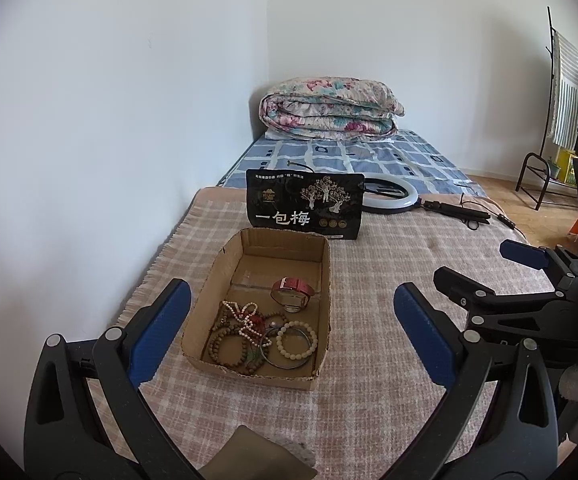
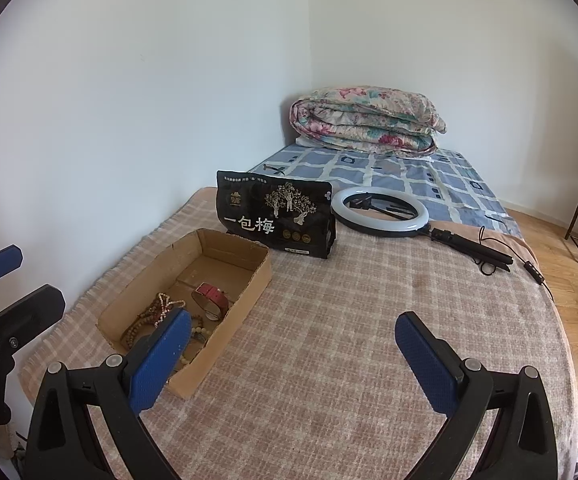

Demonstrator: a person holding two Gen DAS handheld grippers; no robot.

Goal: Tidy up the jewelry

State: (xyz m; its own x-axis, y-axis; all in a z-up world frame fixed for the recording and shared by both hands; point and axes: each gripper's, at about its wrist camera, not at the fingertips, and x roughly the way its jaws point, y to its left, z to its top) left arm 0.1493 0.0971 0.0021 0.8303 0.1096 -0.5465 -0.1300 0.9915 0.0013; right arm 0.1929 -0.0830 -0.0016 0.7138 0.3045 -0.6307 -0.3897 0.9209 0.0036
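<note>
Claws: left claw [image 1: 292, 334] and right claw [image 2: 293, 354] gape wide, empty; jewelry [image 1: 263, 332] tangled in cardboard box [image 1: 205, 308], lower centre of frame, light, slippery; watch [image 1: 291, 293] best pinched at its strap

A brown cardboard box [image 1: 257, 304] holds a red-strapped watch [image 1: 293, 291], brown wooden bead bracelets [image 1: 229, 338] and a cream bead bracelet [image 1: 297, 339], on a pink-and-beige plaid blanket [image 1: 369, 312]. Behind stands a black pouch [image 1: 305, 204] with gold trees and white characters. The tongs [image 2: 293, 354] wear blue pads on black arms; the quilt [image 2: 369, 122] is floral, the sheet [image 2: 389, 176] blue-and-white checked.
</note>
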